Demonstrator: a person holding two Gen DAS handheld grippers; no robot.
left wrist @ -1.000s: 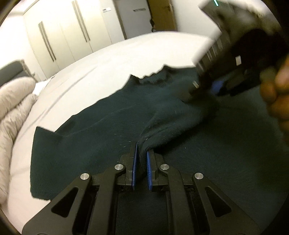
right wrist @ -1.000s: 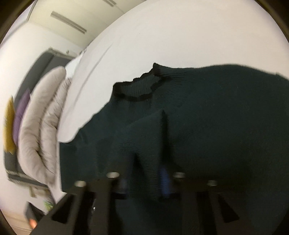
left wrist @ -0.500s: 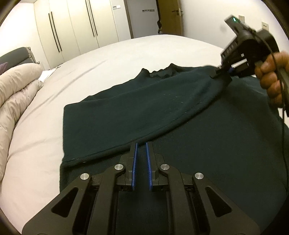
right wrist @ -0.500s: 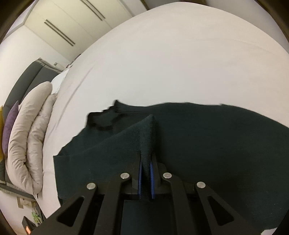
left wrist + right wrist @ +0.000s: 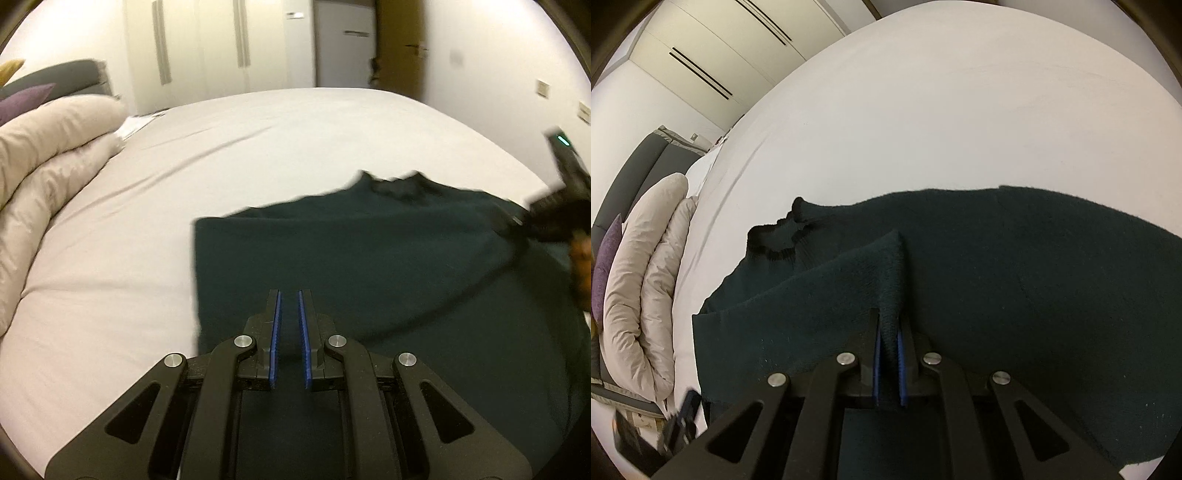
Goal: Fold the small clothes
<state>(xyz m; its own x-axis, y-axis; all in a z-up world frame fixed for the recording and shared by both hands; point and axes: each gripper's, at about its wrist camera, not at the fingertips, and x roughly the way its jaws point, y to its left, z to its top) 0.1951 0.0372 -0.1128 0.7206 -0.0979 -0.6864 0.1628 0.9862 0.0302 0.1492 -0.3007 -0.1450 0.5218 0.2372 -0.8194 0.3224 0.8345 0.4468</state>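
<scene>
Two risks stand out: the right hand-held gripper (image 5: 887,325) is clamped on a folded edge of the dark green sweater (image 5: 1015,280) spread on the bed (image 5: 923,110), while the left hand-held gripper (image 5: 289,312), slightly parted, holds nothing. One-sided pulling could skew or undo the fold.

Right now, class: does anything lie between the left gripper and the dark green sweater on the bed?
Nothing visible does. The left gripper hangs right over the sweater, its fingers apart with nothing between them, only the sweater's cloth ahead. The right gripper already pinches a raised fold of it.
</scene>
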